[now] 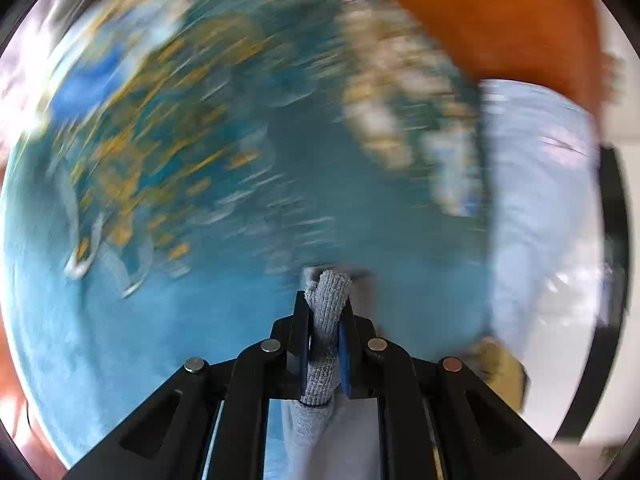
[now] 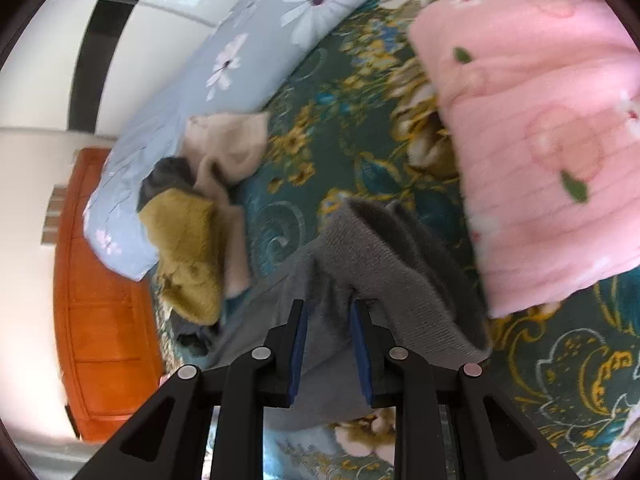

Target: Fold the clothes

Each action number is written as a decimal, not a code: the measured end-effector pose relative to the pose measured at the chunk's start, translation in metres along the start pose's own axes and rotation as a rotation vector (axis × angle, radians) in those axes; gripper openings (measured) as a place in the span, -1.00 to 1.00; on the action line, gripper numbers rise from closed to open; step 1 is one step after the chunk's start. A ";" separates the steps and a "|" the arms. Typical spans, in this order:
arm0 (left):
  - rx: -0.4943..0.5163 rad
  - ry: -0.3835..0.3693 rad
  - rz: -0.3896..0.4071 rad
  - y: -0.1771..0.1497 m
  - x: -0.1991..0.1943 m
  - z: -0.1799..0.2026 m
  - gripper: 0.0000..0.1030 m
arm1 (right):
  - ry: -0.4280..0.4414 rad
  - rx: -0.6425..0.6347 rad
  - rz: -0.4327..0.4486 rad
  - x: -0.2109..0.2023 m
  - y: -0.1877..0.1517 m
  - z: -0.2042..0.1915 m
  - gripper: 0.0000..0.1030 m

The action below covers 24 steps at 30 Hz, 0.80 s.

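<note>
A grey knit garment [image 2: 400, 280] lies bunched on the teal floral bedspread [image 2: 340, 140]. My right gripper [image 2: 329, 306] has a thick fold of it between its blue pads, and the cloth fills the gap. The left wrist view is heavily blurred. There my left gripper [image 1: 325, 300] is shut on a narrow ribbed strip of the same grey garment [image 1: 322, 360], which sticks out past the fingertips and hangs down below the jaws over the bedspread [image 1: 200, 160].
A folded pink blanket [image 2: 540, 140] lies to the right of the garment. A pale-blue flowered pillow [image 2: 248, 52] runs along the left, with a pile of mustard [image 2: 188, 248], beige [image 2: 228, 140] and dark grey [image 2: 168, 176] clothes against it. An orange wooden headboard [image 2: 100, 300] stands beyond.
</note>
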State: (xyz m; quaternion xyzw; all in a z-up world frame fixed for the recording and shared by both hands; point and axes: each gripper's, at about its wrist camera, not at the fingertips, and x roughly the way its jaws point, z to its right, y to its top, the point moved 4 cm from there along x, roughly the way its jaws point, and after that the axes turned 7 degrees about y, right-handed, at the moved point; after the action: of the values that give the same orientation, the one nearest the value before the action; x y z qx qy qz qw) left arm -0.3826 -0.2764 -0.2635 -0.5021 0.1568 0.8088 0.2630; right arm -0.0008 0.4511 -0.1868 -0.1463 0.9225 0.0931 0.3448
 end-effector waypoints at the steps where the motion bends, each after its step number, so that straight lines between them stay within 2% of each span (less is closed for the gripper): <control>1: -0.002 -0.004 0.008 -0.002 0.001 -0.002 -0.77 | 0.010 -0.012 -0.010 0.002 -0.002 -0.004 -0.50; 4: 0.000 -0.018 0.023 -0.006 -0.001 -0.003 -0.76 | 0.048 -0.045 -0.100 0.019 -0.017 -0.016 -0.49; 9: 0.005 -0.041 0.017 -0.005 -0.010 -0.001 -0.76 | 0.100 -0.008 -0.259 0.065 -0.052 -0.018 -0.09; 12: 0.002 -0.037 0.019 -0.004 -0.008 0.000 -0.76 | 0.094 0.010 -0.284 0.094 -0.057 -0.016 -0.08; 15: -0.013 -0.046 0.011 -0.005 -0.007 -0.003 -0.76 | 0.033 0.055 -0.279 0.111 -0.053 -0.010 -0.09; 16: -0.013 -0.050 0.008 -0.004 -0.007 -0.004 -0.76 | 0.018 0.081 -0.258 0.113 -0.049 -0.009 -0.11; 17: -0.013 -0.053 0.005 -0.004 -0.008 -0.004 -0.76 | 0.024 0.087 -0.244 0.113 -0.044 -0.012 -0.32; 18: -0.010 -0.057 0.002 -0.003 -0.008 -0.004 -0.76 | 0.030 0.093 -0.230 0.112 -0.039 -0.015 -0.72; 20: 0.005 -0.067 0.000 -0.002 -0.008 -0.001 -0.76 | 0.078 0.074 -0.211 0.106 -0.024 -0.030 -0.80; 23: 0.036 -0.078 -0.002 -0.002 -0.009 0.004 -0.76 | 0.178 0.037 -0.099 0.084 0.011 -0.054 -0.81; 24: 0.056 -0.072 -0.002 -0.002 -0.007 0.006 -0.76 | 0.156 0.020 -0.063 0.082 0.024 -0.055 -0.82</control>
State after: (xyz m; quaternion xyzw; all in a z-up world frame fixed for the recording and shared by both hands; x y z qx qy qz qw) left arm -0.3836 -0.2733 -0.2546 -0.4651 0.1691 0.8215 0.2833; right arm -0.1015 0.4420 -0.1990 -0.1786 0.9425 0.0611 0.2760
